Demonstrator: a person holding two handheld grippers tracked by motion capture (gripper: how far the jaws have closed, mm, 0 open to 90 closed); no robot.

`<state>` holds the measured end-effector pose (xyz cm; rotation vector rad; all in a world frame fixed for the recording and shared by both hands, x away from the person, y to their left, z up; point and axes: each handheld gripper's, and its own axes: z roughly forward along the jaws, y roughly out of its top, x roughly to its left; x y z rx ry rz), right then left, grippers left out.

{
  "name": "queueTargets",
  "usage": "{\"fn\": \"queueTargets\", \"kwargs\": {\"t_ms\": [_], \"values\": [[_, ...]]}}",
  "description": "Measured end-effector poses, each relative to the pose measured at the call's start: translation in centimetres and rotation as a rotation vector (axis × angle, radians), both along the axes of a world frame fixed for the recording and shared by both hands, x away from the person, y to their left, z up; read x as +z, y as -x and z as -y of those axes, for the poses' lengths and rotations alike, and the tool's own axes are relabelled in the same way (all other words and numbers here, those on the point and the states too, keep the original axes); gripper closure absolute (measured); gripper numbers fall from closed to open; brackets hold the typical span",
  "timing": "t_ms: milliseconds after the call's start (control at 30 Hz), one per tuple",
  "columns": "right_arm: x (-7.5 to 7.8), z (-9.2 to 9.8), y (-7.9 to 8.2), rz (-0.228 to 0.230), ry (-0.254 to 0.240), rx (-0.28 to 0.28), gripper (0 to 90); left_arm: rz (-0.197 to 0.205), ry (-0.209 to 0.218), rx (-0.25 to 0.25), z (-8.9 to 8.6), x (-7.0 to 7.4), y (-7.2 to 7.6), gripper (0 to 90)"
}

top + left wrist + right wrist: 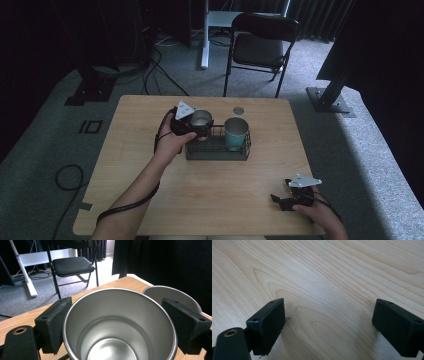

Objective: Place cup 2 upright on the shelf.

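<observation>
Gripping the steel cup (117, 325) across its width with the left gripper (192, 125), pads pressing on both sides of the wall just below the rim, mouth facing up and long axis upright. Sitting, in the high view, a little above centre of the frame, at the left end of the black wire rack (218, 150), with the teal cup (235, 132) standing upright at the rack's right end, just beside but apart from the steel one. Showing again in the left gripper view as a pale rim (172, 296) at upper right, behind the right pad. Looking like a placement into the rack's left half, so turning on the steel cup staying straight above that free space, clear of the teal neighbour.

Resting at lower right of the high view, the right gripper (287, 197), well apart from the rack, jaws spread wide over bare wooden table (324, 277) and holding nothing. Left hand (172, 140) far nearer the rack.

Counting: two cups, one rack, two grippers, one small round disc (238, 110) on the table beyond the rack, one folding chair (260, 45) at the top of the frame.
</observation>
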<state>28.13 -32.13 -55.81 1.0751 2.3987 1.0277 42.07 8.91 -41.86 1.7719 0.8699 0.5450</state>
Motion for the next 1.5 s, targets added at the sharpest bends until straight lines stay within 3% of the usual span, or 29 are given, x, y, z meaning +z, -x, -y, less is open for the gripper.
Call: {"fn": "queueTargets", "kwargs": {"t_ms": [800,1033,1300,1500], "values": [[0.0,0.0,0.0,0.0,0.0,0.0,11.0,-0.047,-0.031,-0.015,1.6,-4.2,-0.9,14.0],[0.0,0.0,0.0,0.0,0.0,0.0,11.0,-0.059,-0.033,-0.028,1.9,-4.8,-1.0,13.9],[0.0,0.0,0.0,0.0,-0.001,0.0,11.0,-0.064,-0.076,-0.036,2.0,-5.6,-1.0,13.9],[0.0,0.0,0.0,0.0,-0.001,0.0,11.0,-0.042,-0.093,-0.043,2.2,-5.8,-0.8,13.8]]}}
